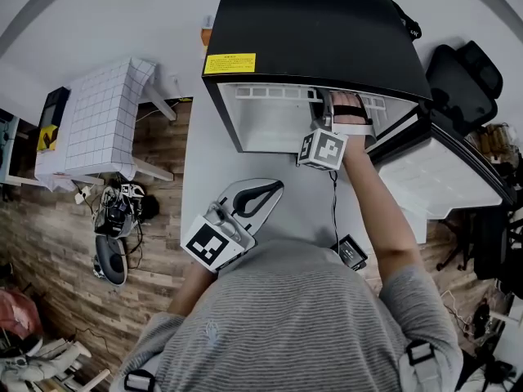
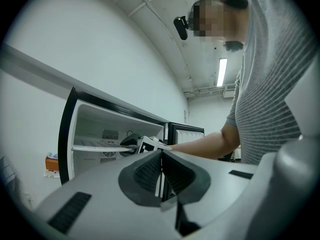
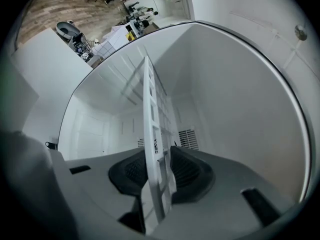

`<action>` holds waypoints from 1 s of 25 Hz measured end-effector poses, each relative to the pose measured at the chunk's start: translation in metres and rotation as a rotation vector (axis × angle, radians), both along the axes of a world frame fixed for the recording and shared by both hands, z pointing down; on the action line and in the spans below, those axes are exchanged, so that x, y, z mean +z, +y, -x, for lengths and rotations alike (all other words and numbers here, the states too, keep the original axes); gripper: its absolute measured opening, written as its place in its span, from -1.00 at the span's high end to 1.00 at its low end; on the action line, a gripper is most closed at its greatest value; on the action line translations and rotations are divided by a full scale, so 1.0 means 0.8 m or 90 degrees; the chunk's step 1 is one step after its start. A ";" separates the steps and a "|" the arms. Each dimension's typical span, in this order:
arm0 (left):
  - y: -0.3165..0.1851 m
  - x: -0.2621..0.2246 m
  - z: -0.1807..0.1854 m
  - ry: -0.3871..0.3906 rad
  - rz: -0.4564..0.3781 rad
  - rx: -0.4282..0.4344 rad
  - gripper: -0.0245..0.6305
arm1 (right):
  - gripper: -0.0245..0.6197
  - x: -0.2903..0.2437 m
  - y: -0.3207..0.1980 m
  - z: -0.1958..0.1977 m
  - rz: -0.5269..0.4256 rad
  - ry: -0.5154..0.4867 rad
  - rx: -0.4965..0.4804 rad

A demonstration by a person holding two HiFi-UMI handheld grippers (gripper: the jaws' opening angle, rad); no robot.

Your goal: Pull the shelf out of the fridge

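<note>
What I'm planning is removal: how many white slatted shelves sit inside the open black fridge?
1. The white slatted plastic shelf spans the black fridge interior, its front edge clamped in the right gripper. Others lower down may be hidden.

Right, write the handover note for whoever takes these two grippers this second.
Left gripper: jaws shut, empty, held in front of the fridge.
Right gripper: inside the fridge, jaws closed on the front edge of the white shelf.
Done: door is open and the shelf is gripped.
Left: the shelf is not yet out of the fridge. Likely next step is to pull it straight out toward you until it comes clear.
</note>
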State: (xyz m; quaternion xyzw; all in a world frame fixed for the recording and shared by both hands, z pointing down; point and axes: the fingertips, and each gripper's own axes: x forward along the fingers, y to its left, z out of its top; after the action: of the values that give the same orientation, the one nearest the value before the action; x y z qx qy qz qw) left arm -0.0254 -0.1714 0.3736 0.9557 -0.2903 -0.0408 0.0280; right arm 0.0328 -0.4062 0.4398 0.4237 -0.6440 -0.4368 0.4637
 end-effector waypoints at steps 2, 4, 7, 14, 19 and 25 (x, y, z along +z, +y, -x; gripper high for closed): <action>-0.001 0.004 0.001 -0.006 0.005 -0.001 0.89 | 0.61 0.001 -0.001 0.002 -0.003 0.002 -0.003; -0.001 0.005 0.001 -0.006 0.006 0.000 0.89 | 0.61 0.003 -0.003 0.002 -0.003 0.005 -0.003; -0.003 0.000 -0.002 0.001 0.000 0.001 0.89 | 0.61 0.005 -0.005 0.000 -0.002 0.007 -0.001; -0.005 0.005 -0.003 -0.003 0.007 0.003 0.89 | 0.61 0.006 -0.012 -0.002 -0.007 0.010 0.002; -0.006 0.002 -0.005 0.001 0.001 0.003 0.89 | 0.64 0.001 -0.012 -0.001 -0.028 0.040 0.003; -0.005 0.003 -0.004 0.001 0.003 0.002 0.89 | 0.77 -0.002 -0.011 -0.002 -0.057 0.058 0.007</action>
State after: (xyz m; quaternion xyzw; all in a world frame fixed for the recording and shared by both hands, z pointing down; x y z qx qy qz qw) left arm -0.0221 -0.1758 0.3760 0.9560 -0.2888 -0.0412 0.0306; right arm 0.0343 -0.4146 0.4382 0.4272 -0.5996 -0.4818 0.4753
